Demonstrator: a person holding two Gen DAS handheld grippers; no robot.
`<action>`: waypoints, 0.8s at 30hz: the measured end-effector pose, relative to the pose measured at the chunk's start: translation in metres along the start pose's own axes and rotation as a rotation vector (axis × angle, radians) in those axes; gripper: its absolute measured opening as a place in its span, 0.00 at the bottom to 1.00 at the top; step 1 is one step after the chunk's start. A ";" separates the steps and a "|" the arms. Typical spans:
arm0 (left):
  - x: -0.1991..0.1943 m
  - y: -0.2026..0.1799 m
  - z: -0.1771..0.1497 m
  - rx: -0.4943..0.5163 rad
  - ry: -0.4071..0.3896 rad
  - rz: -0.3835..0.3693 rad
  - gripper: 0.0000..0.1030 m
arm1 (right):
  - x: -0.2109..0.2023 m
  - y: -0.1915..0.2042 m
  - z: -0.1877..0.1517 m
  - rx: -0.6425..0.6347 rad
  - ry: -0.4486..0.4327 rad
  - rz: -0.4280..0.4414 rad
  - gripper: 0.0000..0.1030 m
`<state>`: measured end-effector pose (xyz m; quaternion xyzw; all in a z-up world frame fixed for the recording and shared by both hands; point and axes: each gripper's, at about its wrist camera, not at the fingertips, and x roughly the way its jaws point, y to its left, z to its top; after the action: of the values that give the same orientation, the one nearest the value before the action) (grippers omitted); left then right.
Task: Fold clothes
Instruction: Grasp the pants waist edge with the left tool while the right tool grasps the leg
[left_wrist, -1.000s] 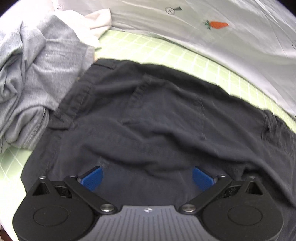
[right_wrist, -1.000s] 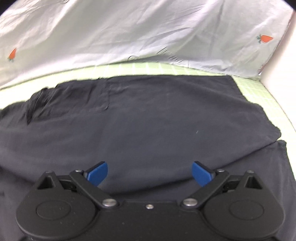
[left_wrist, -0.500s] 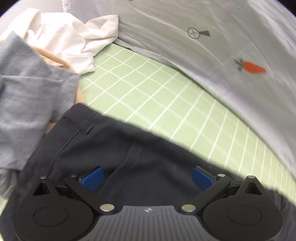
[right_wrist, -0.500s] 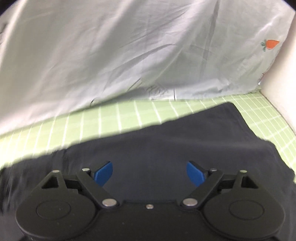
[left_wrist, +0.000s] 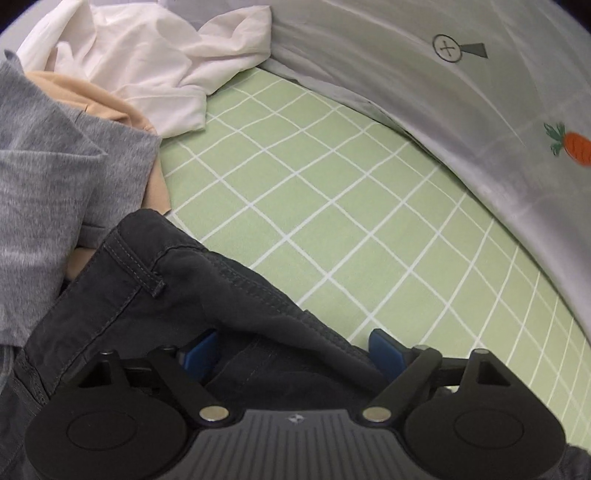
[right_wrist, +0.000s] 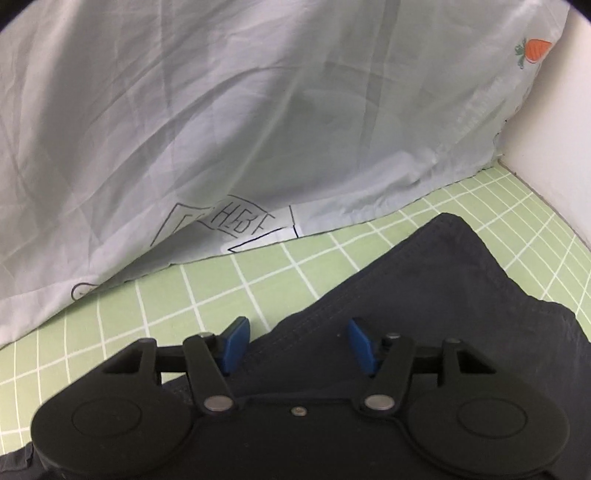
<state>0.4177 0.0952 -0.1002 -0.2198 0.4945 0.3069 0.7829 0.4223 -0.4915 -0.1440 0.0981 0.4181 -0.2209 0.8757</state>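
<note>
Dark trousers (left_wrist: 207, 295) edge between both closing, still-parted tongs: left (left_wrist: 291, 350), right (right_wrist: 297, 345).

Dark trousers' waistband (left_wrist: 192, 280) between closing left tongs (left_wrist: 291, 350), on green checked sheet (left_wrist: 332, 192).

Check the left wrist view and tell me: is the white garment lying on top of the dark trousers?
No. The white garment lies crumpled at the far end of the green checked sheet, apart from the dark trousers.
</note>
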 end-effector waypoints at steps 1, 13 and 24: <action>-0.001 0.000 -0.002 0.005 -0.007 0.004 0.81 | -0.001 -0.001 0.000 0.003 -0.001 -0.001 0.52; -0.023 0.014 -0.005 0.030 -0.058 -0.046 0.23 | -0.033 0.001 -0.009 -0.069 -0.081 -0.013 0.06; -0.049 0.041 -0.022 0.016 -0.052 -0.146 0.17 | -0.081 -0.021 -0.025 -0.041 -0.071 -0.005 0.03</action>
<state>0.3588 0.0973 -0.0664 -0.2410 0.4592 0.2508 0.8174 0.3504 -0.4760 -0.0967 0.0711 0.3916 -0.2180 0.8911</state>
